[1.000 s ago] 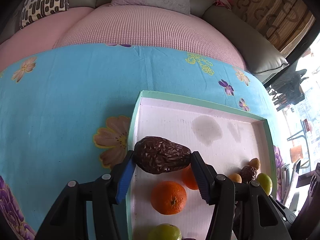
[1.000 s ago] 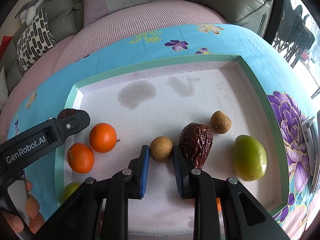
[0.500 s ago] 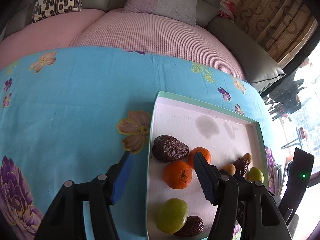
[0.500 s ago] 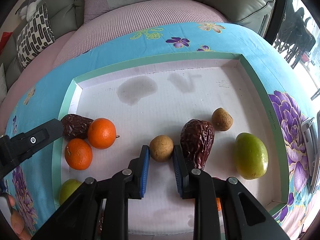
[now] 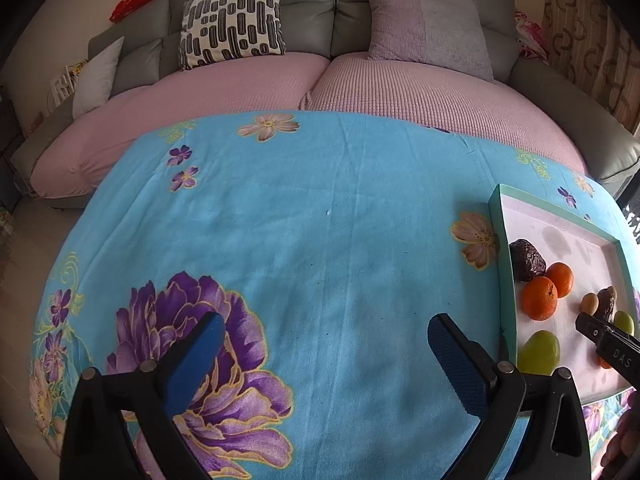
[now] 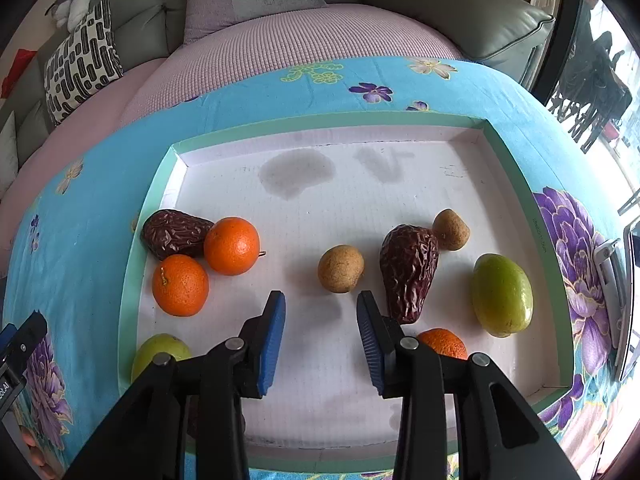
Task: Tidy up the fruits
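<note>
Longan [image 6: 341, 268] sits just beyond right gripper [image 6: 321, 334], date [image 6: 409, 272] beside, perhaps touching.

The tablecloth [image 5: 304, 240] is turquoise blue, printed with large purple peonies and small pink and purple flowers. The tray [image 6: 516, 176] has a mint-green rim and a white floor with two grey stains near its far edge. Near its left edge lie two bright orange tangerines [image 6: 231, 245] and a wrinkled dark brown date [image 6: 172, 233]; a yellow-green fruit [image 6: 502, 295] sits near the right edge. The cushion [image 5: 232, 24] is white with black dashes. Both grippers have blue pads [image 6: 273, 340] on black fingers.
</note>
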Demonstrator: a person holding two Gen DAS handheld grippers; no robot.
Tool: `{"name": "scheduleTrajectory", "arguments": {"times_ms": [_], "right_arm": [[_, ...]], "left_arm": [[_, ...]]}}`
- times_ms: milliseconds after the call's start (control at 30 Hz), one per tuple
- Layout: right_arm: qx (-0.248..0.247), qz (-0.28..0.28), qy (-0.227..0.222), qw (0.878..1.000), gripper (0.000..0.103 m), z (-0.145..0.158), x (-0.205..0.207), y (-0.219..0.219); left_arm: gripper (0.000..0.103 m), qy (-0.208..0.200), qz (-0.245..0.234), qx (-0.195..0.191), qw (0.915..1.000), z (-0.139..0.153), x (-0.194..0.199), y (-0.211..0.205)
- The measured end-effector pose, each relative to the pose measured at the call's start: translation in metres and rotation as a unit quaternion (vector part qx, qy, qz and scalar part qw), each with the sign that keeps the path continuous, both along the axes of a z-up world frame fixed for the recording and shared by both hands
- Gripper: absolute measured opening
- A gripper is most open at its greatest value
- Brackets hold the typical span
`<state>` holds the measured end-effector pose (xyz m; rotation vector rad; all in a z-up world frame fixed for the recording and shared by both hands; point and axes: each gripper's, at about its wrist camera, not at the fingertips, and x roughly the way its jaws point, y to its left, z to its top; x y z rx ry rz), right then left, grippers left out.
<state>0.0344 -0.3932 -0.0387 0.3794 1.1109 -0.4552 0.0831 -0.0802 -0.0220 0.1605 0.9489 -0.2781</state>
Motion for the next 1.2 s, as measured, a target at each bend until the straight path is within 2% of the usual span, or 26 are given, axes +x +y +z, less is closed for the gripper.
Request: {"name": "scheduleTrajectory", "arguments": {"times_ms": [33, 67, 367, 400, 433, 467, 733, 1033, 1200], "right_arm": [[-0.003, 0.002, 0.0, 1.0, 0.052, 0.001, -0.002, 0.003], [-0.007, 0.003, 0.0, 1.0, 0.054, 0.002, -0.005, 0.008], [-0.02, 0.006, -0.025, 0.999, 0.068, 0.015, -0.029, 0.041], [-0.023, 0.01, -0.025, 0.999, 0.074, 0.015, -0.031, 0.046], [-0.023, 0.013, -0.025, 0.999, 0.085, 0.015, -0.034, 0.051], [-0.024, 0.018, -0.026, 0.999, 0.088, 0.015, -0.036, 0.056], [-0.048, 0.047, -0.023, 0.997, 0.089, 0.016, -0.05, 0.088], [-0.056, 0.053, -0.018, 0.997, 0.089, 0.017, -0.048, 0.088], [-0.058, 0.061, -0.019, 0.996, 0.089, 0.019, -0.045, 0.09]], "left_arm": [[0.103, -0.005, 0.003, 0.003, 1.0, 0.001, -0.002, 0.003], [0.103, -0.009, 0.005, 0.01, 0.9999, 0.003, -0.006, 0.006], [0.103, -0.046, 0.045, 0.087, 0.9941, 0.004, -0.033, 0.028], [0.103, -0.046, 0.051, 0.092, 0.9934, 0.003, -0.034, 0.032], [0.103, -0.044, 0.055, 0.095, 0.993, 0.002, -0.036, 0.034], [0.103, -0.041, 0.056, 0.094, 0.9931, 0.002, -0.037, 0.037], [0.103, -0.034, 0.052, 0.098, 0.9932, 0.001, -0.045, 0.045], [0.103, 0.02, 0.037, 0.114, 0.9925, -0.017, -0.038, 0.04], [0.103, 0.024, 0.027, 0.112, 0.9931, -0.017, -0.038, 0.037]]}}
